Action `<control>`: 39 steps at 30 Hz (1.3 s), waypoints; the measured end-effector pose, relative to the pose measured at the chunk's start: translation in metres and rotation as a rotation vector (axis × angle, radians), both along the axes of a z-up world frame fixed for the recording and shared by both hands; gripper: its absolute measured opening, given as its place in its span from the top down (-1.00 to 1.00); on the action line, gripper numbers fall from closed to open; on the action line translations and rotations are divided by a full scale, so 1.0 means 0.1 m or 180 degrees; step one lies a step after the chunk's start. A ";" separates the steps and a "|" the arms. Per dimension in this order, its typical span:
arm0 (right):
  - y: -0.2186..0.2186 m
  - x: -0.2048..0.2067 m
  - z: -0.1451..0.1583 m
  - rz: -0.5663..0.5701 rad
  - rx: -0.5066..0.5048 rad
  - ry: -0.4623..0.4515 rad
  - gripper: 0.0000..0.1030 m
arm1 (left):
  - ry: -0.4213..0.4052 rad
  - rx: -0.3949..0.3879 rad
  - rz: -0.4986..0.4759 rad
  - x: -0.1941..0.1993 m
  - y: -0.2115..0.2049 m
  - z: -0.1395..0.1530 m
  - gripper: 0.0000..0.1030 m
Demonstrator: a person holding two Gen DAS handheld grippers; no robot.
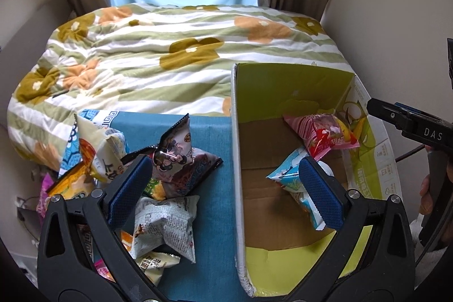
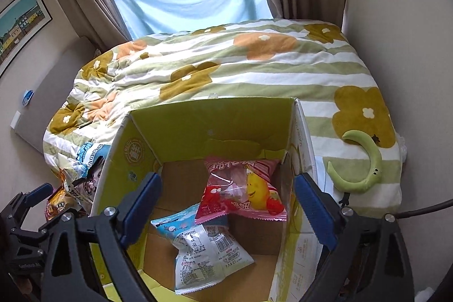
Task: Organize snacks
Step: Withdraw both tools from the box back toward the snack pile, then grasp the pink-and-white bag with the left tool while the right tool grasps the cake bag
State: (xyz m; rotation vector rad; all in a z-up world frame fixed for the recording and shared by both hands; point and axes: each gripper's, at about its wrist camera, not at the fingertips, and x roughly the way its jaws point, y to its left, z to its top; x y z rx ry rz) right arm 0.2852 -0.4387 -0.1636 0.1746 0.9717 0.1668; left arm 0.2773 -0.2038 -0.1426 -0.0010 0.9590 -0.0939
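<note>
Left wrist view: the left gripper (image 1: 223, 188) hangs with its fingers (image 1: 128, 188) spread wide and nothing between them. It straddles the white left wall of the cardboard box (image 1: 236, 160). To the left of the box, a loose pile of snack packets (image 1: 167, 188) lies on a blue cloth (image 1: 215, 217), among them a dark packet with cartoon faces (image 1: 181, 160) and a grey-printed white packet (image 1: 167, 225). All of these are outside the box. Inside it we see a pink packet (image 1: 320, 135) at the far end and a light blue packet (image 1: 286, 174) nearer the camera. The right gripper's black body enters at the right edge, over the box rim.

Right wrist view: the right gripper (image 2: 226, 208) sits above the box (image 2: 198, 118), fingers (image 2: 141, 203) spread, nothing pinched. Directly below, on the box floor, lie the pink packet (image 2: 240, 188) and the light blue packet (image 2: 203, 245), the pink one overlapping the blue one's far end. A green crescent toy (image 2: 365, 160) rests on the flowered quilt (image 2: 254, 70) to the right, apart from the box.

Progress, as we judge it: two packets are boxed, and the larger share is still in the pile. The task is early. Next would likely be a pick from the pile by the left gripper.
</note>
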 end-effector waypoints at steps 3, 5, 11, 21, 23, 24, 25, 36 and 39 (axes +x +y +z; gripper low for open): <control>0.04 -0.14 0.15 -0.0022 -0.0054 -0.0062 -0.82 | -0.0071 -0.0033 0.0000 -0.11 0.12 0.14 -0.99; 0.09 -0.25 0.26 -0.0052 -0.0104 -0.0116 -0.82 | -0.0115 -0.0056 -0.0018 -0.21 0.23 0.23 -0.99; 0.35 -0.66 0.53 -0.0187 -0.0061 -0.0270 -0.82 | -0.0250 -0.0071 -0.0085 -0.55 0.69 0.44 -0.99; 1.16 -1.49 0.67 -0.0298 0.0021 -0.0438 -0.82 | -0.0312 -0.0040 -0.0153 -1.22 1.72 0.47 -0.99; 1.33 -1.64 0.66 -0.0310 0.0044 -0.0460 -0.82 | -0.0285 -0.0026 -0.0176 -1.33 1.89 0.43 -0.99; 1.42 -1.71 0.66 -0.0329 0.0039 -0.0472 -0.82 | -0.0268 -0.0027 -0.0193 -1.39 1.97 0.41 -0.99; 1.51 -1.78 0.65 -0.0344 0.0034 -0.0475 -0.82 | -0.0244 -0.0029 -0.0214 -1.44 2.05 0.38 -0.99; 2.33 -2.24 0.38 -0.0323 0.0009 -0.0256 -0.82 | 0.0172 -0.0068 -0.0659 -1.83 2.47 -0.21 -0.99; 2.47 -2.24 0.24 -0.0306 0.0019 -0.0134 -0.82 | 0.0316 -0.0075 -0.0815 -1.87 2.43 -0.46 -0.99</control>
